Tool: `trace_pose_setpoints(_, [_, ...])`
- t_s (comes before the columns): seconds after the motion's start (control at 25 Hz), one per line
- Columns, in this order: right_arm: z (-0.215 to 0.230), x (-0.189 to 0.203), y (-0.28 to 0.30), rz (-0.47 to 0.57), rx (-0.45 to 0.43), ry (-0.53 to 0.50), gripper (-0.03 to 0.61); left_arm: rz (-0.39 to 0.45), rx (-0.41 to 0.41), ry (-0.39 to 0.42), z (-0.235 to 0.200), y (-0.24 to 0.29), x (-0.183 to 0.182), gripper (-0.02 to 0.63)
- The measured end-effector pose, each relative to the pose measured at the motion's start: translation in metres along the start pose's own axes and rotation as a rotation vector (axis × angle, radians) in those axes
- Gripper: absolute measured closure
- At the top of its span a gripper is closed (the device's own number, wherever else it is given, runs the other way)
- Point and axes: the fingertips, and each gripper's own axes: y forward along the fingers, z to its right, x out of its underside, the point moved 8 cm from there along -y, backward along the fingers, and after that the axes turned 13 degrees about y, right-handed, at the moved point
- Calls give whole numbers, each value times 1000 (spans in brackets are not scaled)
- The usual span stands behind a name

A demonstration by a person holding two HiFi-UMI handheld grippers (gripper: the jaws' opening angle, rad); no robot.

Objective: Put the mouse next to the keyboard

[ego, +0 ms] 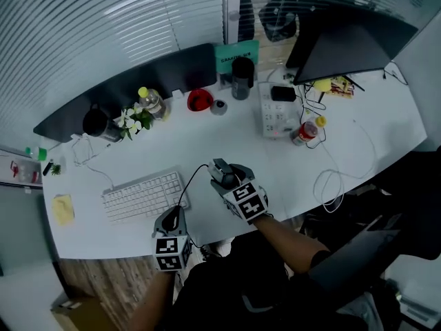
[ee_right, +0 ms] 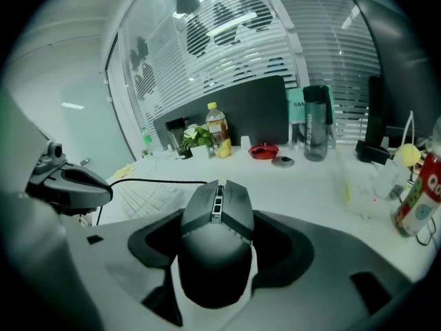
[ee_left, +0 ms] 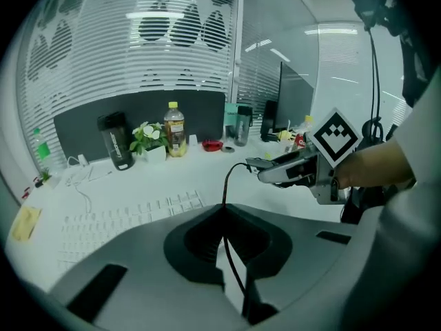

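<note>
Black mouse cable point(ee_left: 224, 193) inside left gripper point(ee_left: 224, 245), unclear overhead

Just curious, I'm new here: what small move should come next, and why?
Probably bring the right claw down leftward, setting the mouse on bare desk beside the keyboard: it grips the mouse apart from the keyboard, the left claw pinching its cable.

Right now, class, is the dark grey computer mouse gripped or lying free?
Gripped: the jaws of the right gripper press both sides of the dark grey computer mouse. Whether it clears the white desk, cannot tell.
</note>
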Motion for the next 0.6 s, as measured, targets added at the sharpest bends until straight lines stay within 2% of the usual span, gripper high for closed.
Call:
trace_pose_setpoints(0.2, [14,27,17,-72,25,14,284,-61,52,31,23,20,13,581])
trace_pose_setpoints(0.36, [21,34,27,-90,38,39,284,-80,77,56,30,31,13,581])
trace_pose_setpoints(0.6, [17,37,31,-96,87,-27,284,-110,80,41,25,37,26,581])
